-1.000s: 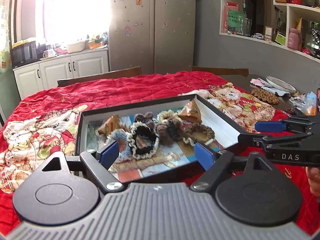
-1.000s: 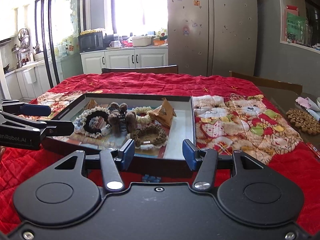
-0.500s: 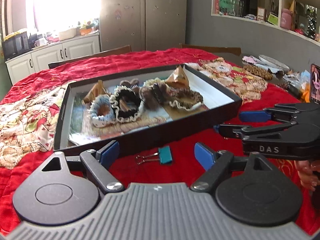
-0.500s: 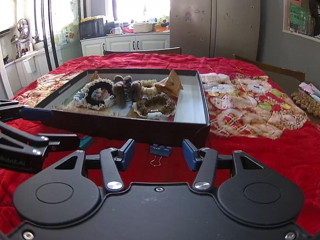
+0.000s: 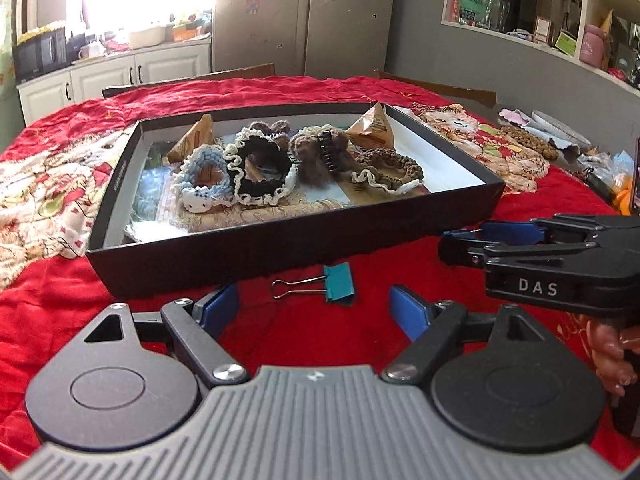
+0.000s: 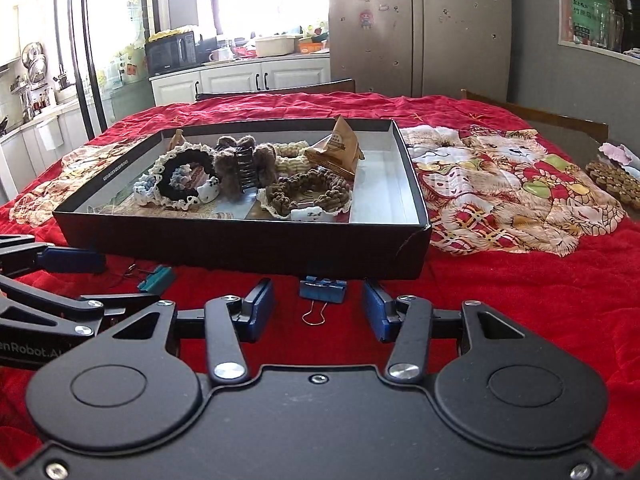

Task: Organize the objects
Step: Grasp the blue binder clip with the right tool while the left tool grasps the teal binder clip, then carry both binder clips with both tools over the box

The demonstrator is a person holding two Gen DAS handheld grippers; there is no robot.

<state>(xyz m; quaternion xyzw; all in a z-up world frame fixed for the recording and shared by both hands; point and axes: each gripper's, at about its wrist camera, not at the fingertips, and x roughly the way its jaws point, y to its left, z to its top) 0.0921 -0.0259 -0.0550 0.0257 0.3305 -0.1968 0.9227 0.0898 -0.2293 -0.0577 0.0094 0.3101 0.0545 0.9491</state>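
Red quilted cloth (image 5: 360,344) covers a kitchen table, with white cabinets (image 6: 240,80) and a tall steel fridge (image 6: 420,28) behind it.

On the cloth, just in front of a shallow black box (image 5: 280,256), lie 2 binder clips. A teal binder clip (image 5: 338,282) lies on its side with its wire handles pointing left, between and slightly ahead of the left gripper (image 5: 314,306) fingers. That gripper's blue pads stand wide apart, holding nothing, and do not touch the clip. A blue binder clip (image 6: 323,290) rests close to the box's front wall with 1 wire handle pointing toward the camera. It sits between and just ahead of the right gripper (image 6: 318,306) fingers. Those jaws are about half open and have just been closing a little; the pads are clear of the clip and grip nothing.

Inside the box lie crocheted hair scrunchies: a black scrunchie (image 5: 260,172) with cream trim, a pale blue scrunchie (image 5: 204,180) at its left, and a brown scrunchie (image 5: 390,168) at its right. A fuzzy brown hair claw (image 5: 324,152) sits between them, and 2 tan triangular packets (image 5: 376,124) stand toward the back.

Right of the box, a patterned cartoon-bear patch (image 6: 500,184) shows on the cloth. In the left wrist view, a person's fingers (image 5: 612,356) hold the right gripper's handle at the lower right edge.
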